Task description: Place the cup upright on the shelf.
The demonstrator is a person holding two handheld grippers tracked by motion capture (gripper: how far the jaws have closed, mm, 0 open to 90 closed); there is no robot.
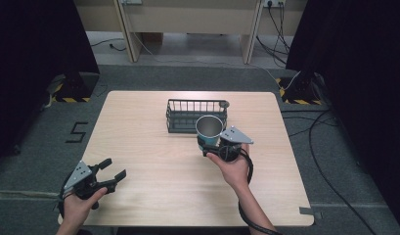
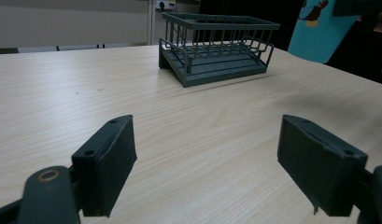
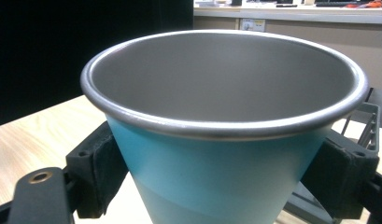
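Observation:
A light blue cup (image 1: 209, 129) with a metal rim and grey inside is held upright by my right gripper (image 1: 213, 145), lifted just in front of a dark wire basket (image 1: 195, 115) at the table's middle back. In the right gripper view the two jaws press on the sides of the cup (image 3: 221, 158). My left gripper (image 1: 112, 172) rests low at the table's front left, open with nothing between its fingers (image 2: 107, 163). From the left gripper view the basket (image 2: 216, 46) stands far ahead, and the blue cup (image 2: 324, 32) shows at the upper right.
The light wooden table (image 1: 153, 161) has rounded corners. Beyond it are grey floor, cables (image 1: 329, 161) on the right, dark curtains on both sides and a wooden bench at the back. The basket (image 3: 366, 126) sits just behind the cup.

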